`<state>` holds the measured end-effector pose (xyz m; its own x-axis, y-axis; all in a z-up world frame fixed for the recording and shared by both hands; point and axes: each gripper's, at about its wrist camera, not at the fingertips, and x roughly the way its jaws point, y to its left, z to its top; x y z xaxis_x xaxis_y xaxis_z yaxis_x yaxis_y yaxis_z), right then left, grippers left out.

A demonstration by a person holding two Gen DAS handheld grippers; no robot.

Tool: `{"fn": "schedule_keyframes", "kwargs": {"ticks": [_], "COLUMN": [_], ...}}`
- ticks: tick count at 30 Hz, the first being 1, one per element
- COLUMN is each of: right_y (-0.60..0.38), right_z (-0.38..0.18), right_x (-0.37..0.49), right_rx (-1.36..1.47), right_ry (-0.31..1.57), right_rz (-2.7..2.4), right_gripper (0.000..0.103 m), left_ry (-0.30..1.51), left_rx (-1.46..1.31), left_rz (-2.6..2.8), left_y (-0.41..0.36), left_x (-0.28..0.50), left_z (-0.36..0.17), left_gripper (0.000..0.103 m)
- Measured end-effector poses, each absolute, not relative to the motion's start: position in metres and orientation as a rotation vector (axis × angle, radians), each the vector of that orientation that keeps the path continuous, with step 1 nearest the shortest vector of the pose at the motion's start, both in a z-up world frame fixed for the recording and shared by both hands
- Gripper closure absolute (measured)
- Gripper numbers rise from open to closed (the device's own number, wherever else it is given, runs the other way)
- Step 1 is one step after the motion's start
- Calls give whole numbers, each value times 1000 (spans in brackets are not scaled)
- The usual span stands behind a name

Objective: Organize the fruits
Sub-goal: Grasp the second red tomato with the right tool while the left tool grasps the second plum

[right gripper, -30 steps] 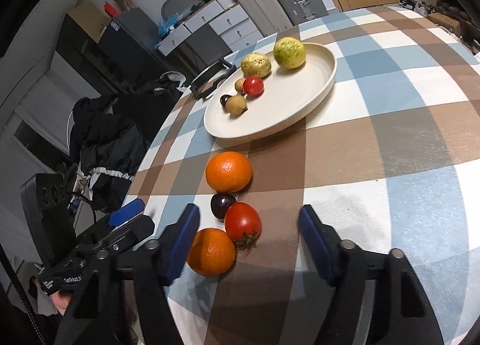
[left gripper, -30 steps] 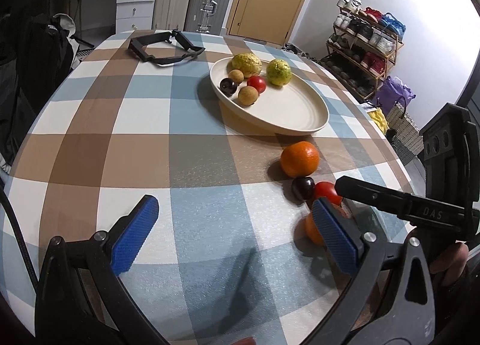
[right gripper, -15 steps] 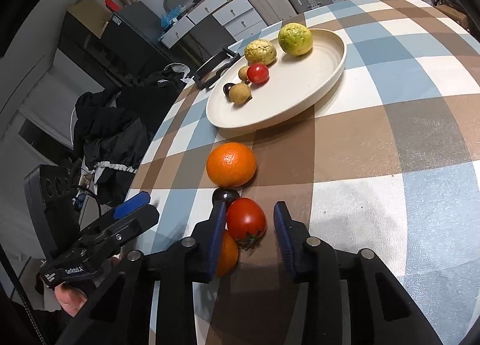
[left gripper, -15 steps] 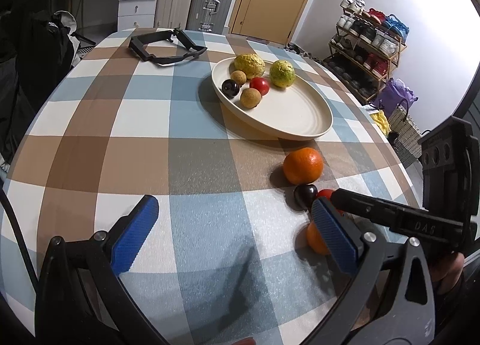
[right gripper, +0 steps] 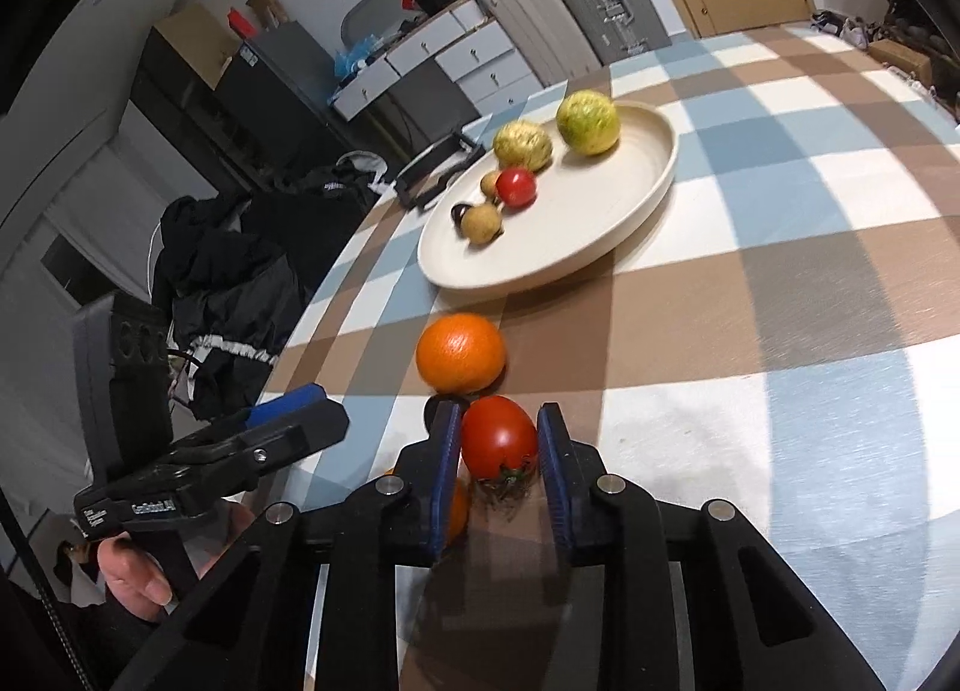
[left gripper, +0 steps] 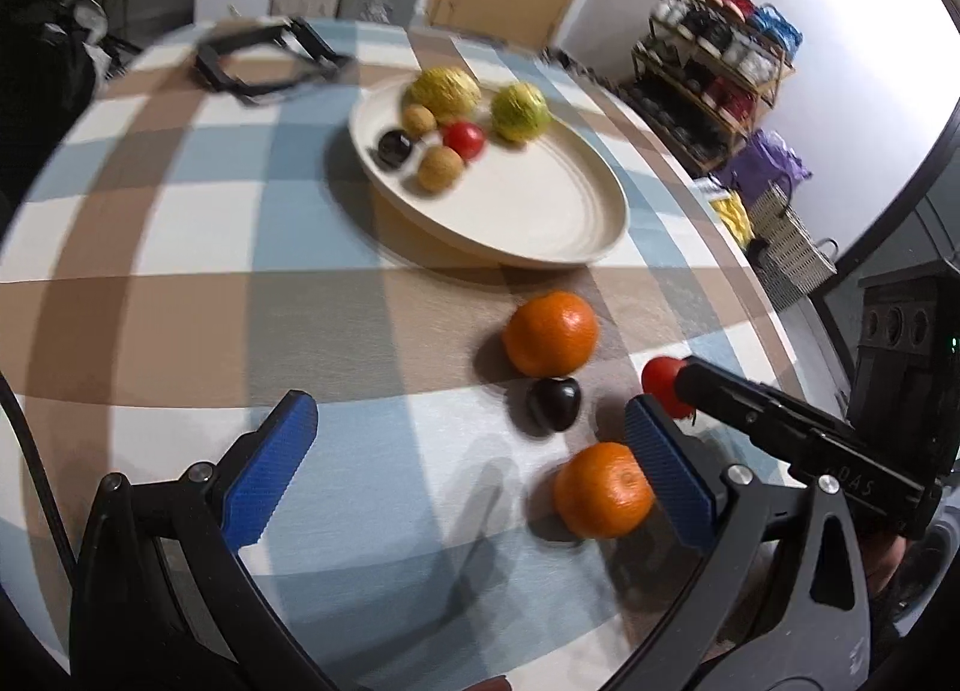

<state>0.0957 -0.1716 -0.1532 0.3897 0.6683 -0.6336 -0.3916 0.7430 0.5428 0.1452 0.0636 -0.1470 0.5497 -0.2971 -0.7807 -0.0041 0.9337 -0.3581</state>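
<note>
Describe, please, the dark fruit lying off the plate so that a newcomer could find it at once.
Start at the cream plate on the checked tablecloth; just in front of it lie two oranges. The dark plum sits between them, touching the orange nearer the plate, and it is the only near-black fruit off the plate.

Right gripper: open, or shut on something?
Shut on the tomato. In the right wrist view the right gripper has both blue fingers pressed against the tomato's sides, on the table.
</note>
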Motion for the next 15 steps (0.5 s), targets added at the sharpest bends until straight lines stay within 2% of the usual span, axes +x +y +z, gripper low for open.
{"fn": "schedule_keyframes", "kwargs": {"ticks": [8,10,12,14,15], "right_y": [-190,-192,-194,-197,-198], "right_z": [-145,-143,-141,-141,-140], "right_x": [88,86,84,82,82], "right_rx": [263,246,235,231,231], "right_ry": [905,884,871,863,859], "right_rz": [608,605,607,612,609], "right_gripper": [77,76,76,76,76], "left_ry": [1047,1070,1093,1115,1120], "left_rx": [-277,-253,-243,-257,-268], "left_rz": [-209,-194,-181,-193,-200], "left_y": [38,33,30,29,28], "left_x": [168,173,179,183,184], "left_z": [-145,-147,-149,-152,-152], "left_gripper": [3,8,20,22,26]}}
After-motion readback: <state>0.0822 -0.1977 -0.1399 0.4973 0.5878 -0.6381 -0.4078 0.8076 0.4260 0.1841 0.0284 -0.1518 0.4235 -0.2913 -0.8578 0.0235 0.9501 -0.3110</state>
